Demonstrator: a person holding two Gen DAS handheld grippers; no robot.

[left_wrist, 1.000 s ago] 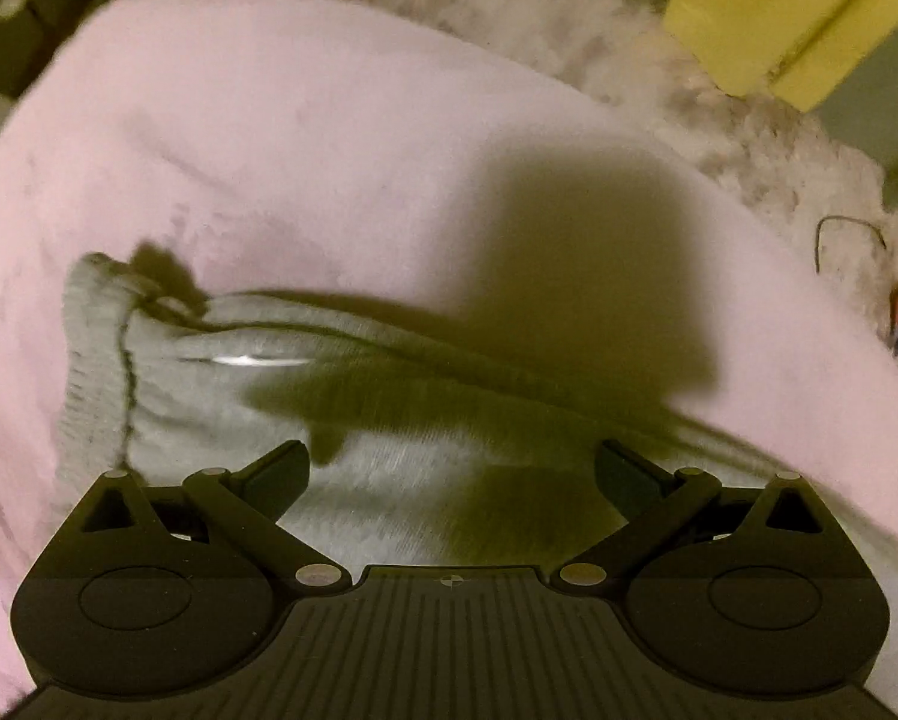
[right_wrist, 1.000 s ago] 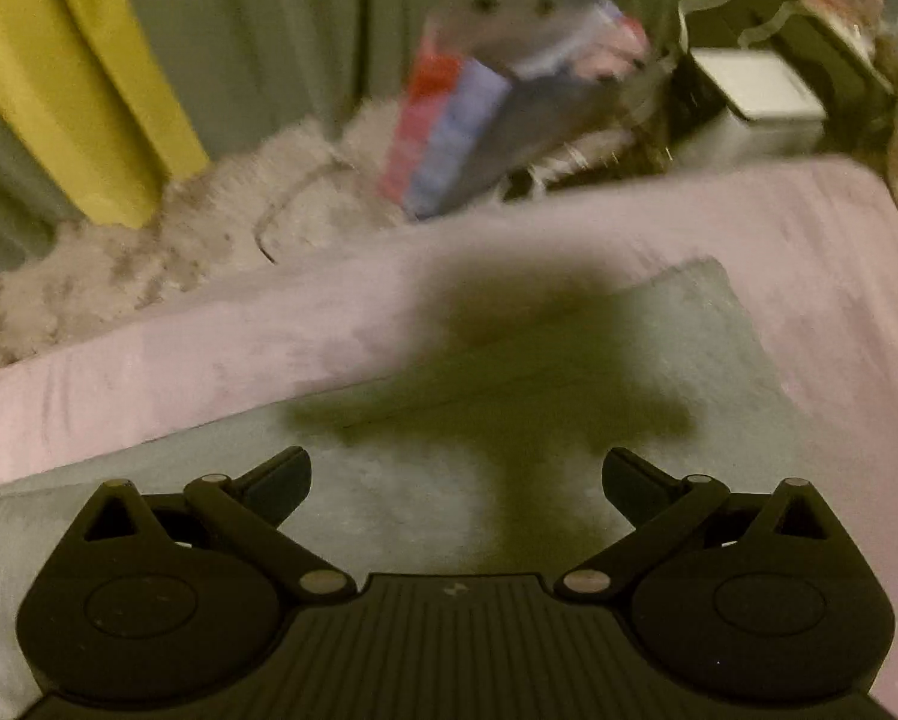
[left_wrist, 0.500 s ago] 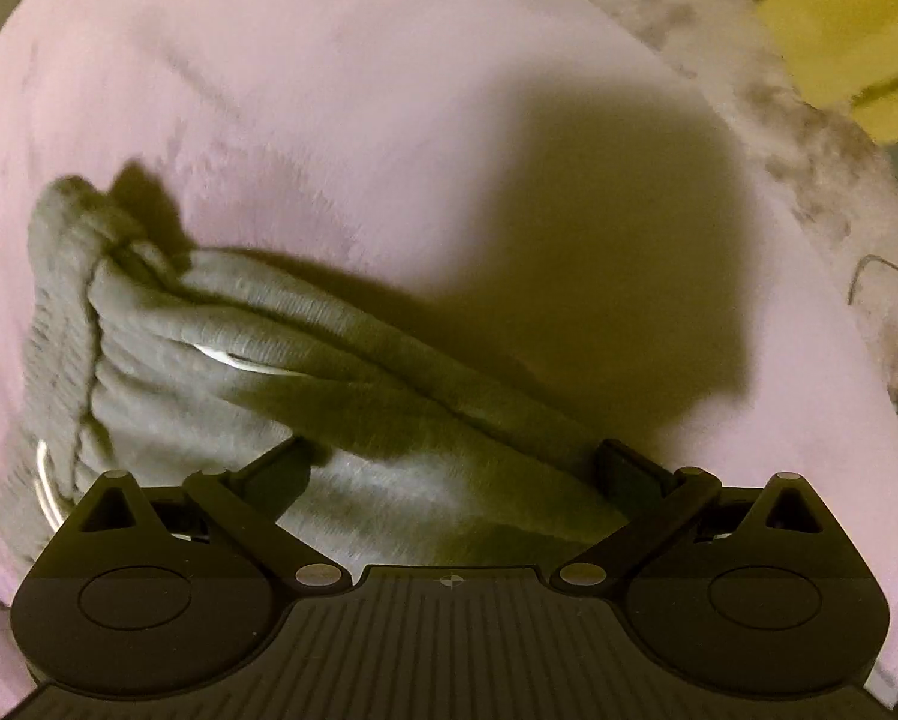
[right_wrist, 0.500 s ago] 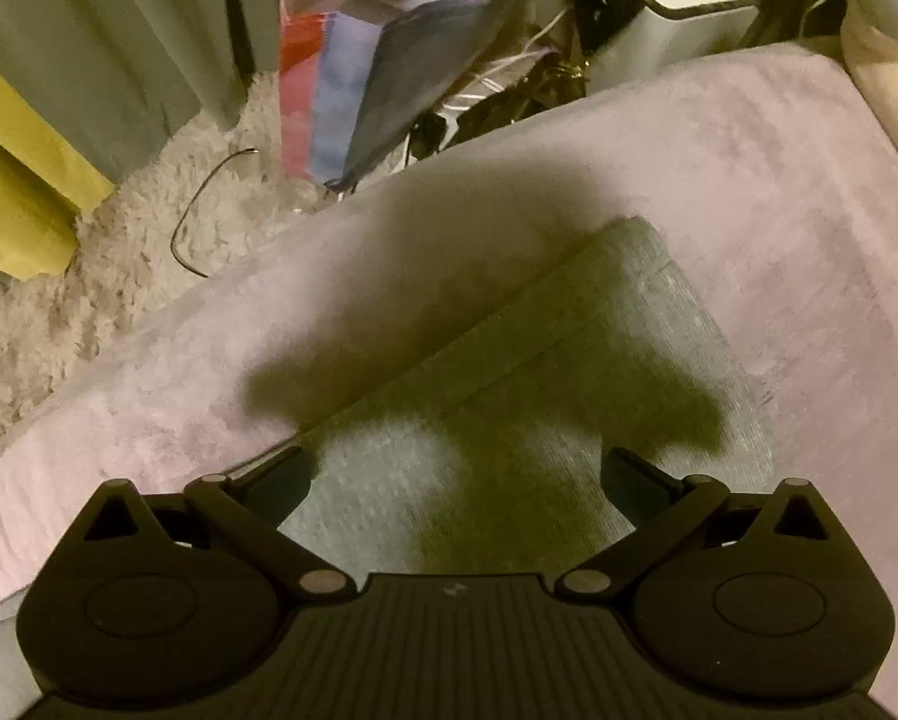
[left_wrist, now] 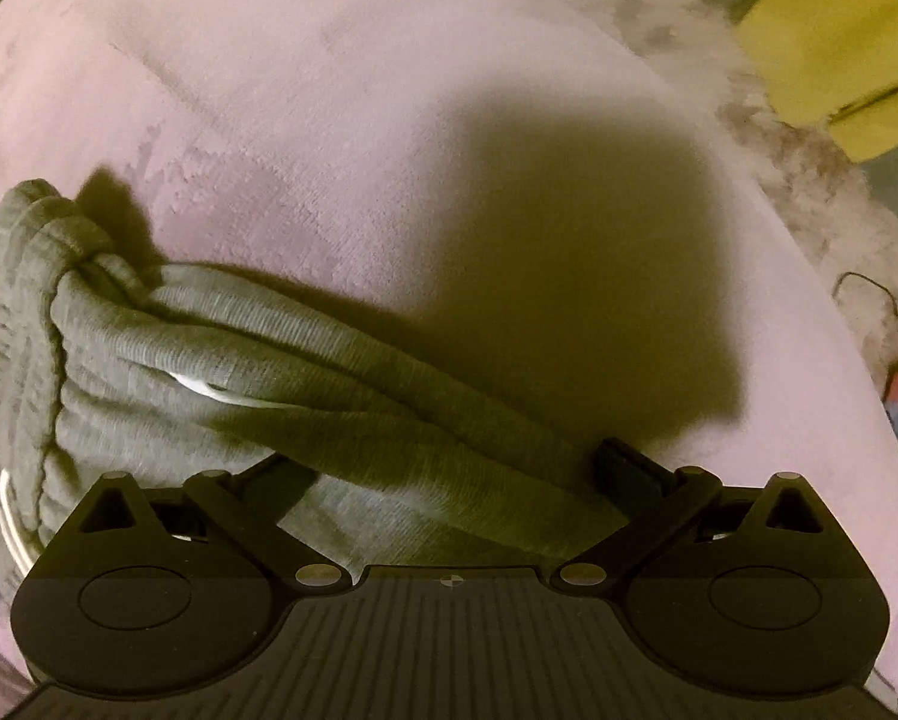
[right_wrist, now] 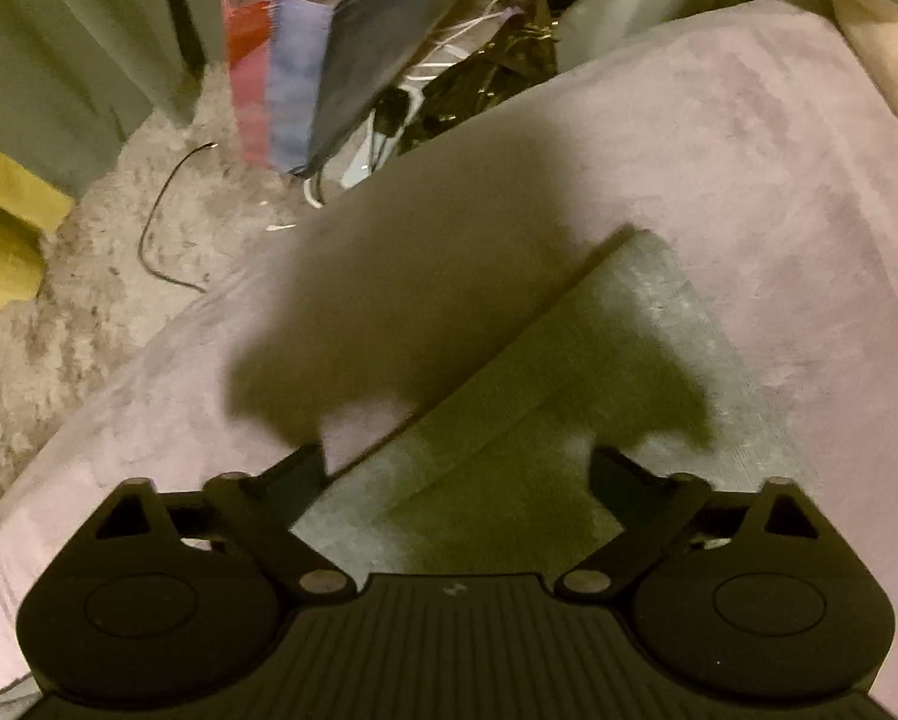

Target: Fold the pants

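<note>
the left gripper [left_wrist: 449, 468] points down with its jaws spread wide over the bunched waistband end of the grey pants [left_wrist: 221, 360] — the folds lie between the fingers, nothing pinched. the right gripper [right_wrist: 454, 468] has just been narrowing a little, yet it is still released, fabric of the flat leg end under it. the pants lie on a pink cover [right_wrist: 748, 192]; beyond are a shaggy rug [right_wrist: 89, 300] and a striped bag [right_wrist: 281, 78].
</note>
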